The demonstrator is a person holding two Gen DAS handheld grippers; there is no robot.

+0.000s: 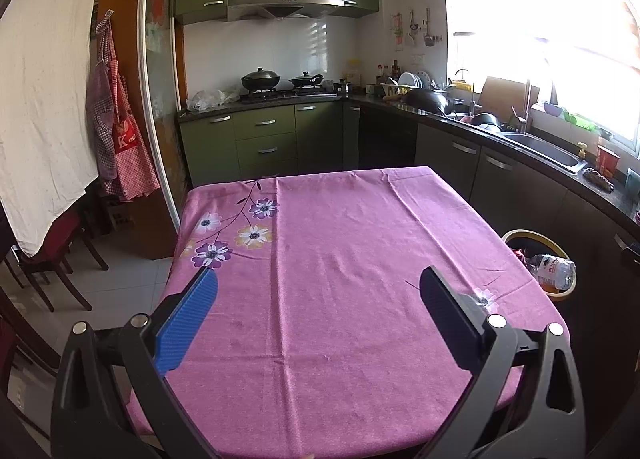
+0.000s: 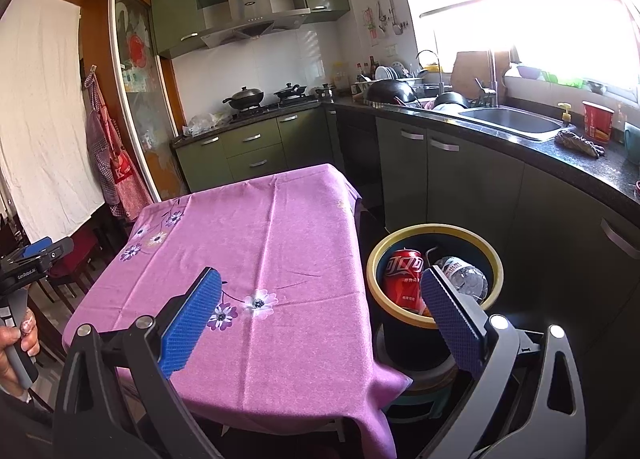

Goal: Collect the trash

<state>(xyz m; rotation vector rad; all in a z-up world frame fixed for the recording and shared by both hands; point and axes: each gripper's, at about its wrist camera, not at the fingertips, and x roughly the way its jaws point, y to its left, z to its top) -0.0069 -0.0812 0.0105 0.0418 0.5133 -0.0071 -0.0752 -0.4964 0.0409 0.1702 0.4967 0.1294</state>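
Observation:
A dark bin with a yellow rim (image 2: 400, 237) stands on the floor right of the table; it also shows in the left wrist view (image 1: 532, 235). Inside lie a red cola can (image 2: 402, 277) and a crushed clear plastic bottle (image 2: 466, 277), the bottle also seen from the left (image 1: 554, 269). My left gripper (image 1: 320, 287) is open and empty above the pink flowered tablecloth (image 1: 340, 259). My right gripper (image 2: 320, 291) is open and empty over the table's right edge, its right finger (image 2: 452, 319) in front of the bin. The left gripper shows at the far left of the right wrist view (image 2: 36, 255).
The tablecloth (image 2: 256, 243) bears no objects. A dark counter with a sink (image 2: 516, 121), dishes and a red cup (image 2: 596, 119) runs along the right. Green cabinets and a stove with pans (image 1: 280, 83) stand behind. Chairs (image 1: 52, 247) and aprons (image 1: 120, 139) are at left.

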